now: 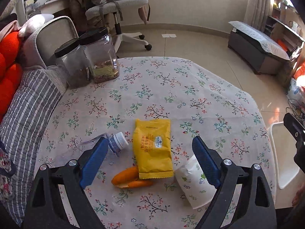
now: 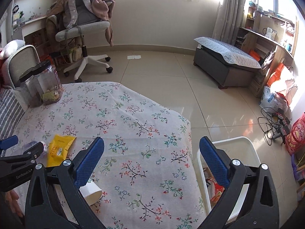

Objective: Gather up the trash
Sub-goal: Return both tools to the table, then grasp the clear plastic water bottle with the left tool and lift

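Floral-clothed counter (image 1: 190,87): nearest us, our left tool (image 1: 150,145) gapes wide and empty over orange peel (image 1: 131,177), paper cup (image 1: 192,183), yellow wrapper (image 1: 152,148) and bottle (image 1: 118,141). Right tool (image 2: 152,147), likewise empty, hangs toward the white bin (image 2: 238,143). We should centre one item before closing.

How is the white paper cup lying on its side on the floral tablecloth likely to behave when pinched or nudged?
The paper cup lies on its side, so a nudge would probably roll it in a curve. Its wall already looks creased, so a firm pinch would likely crush it. It appears empty, so it is probably very light.
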`<control>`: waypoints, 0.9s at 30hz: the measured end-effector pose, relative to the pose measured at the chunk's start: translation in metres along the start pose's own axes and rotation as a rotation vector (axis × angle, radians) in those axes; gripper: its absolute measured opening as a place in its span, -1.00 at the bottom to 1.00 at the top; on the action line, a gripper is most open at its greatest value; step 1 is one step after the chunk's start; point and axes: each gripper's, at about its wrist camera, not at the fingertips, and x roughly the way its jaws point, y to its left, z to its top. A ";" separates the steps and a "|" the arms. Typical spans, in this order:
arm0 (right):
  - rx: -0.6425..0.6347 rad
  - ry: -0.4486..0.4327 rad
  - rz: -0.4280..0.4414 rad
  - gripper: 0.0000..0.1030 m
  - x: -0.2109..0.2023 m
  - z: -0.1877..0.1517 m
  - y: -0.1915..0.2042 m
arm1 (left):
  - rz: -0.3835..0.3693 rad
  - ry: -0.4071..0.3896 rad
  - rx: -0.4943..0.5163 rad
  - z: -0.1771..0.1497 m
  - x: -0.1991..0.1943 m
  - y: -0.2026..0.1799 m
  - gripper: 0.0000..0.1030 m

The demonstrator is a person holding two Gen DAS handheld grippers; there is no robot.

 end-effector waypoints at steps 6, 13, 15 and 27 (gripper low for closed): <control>-0.085 0.025 0.057 0.86 0.009 -0.002 0.035 | 0.087 0.187 0.146 0.003 0.050 0.042 0.70; -0.071 0.113 0.137 0.86 0.030 -0.002 0.039 | 0.054 0.441 0.345 0.004 0.102 0.066 0.70; -0.059 0.137 0.164 0.86 0.037 -0.002 0.041 | 0.024 0.494 0.383 0.004 0.113 0.068 0.69; 0.142 0.407 0.433 0.86 0.085 0.015 0.067 | -0.039 0.415 0.289 0.007 0.099 0.112 0.28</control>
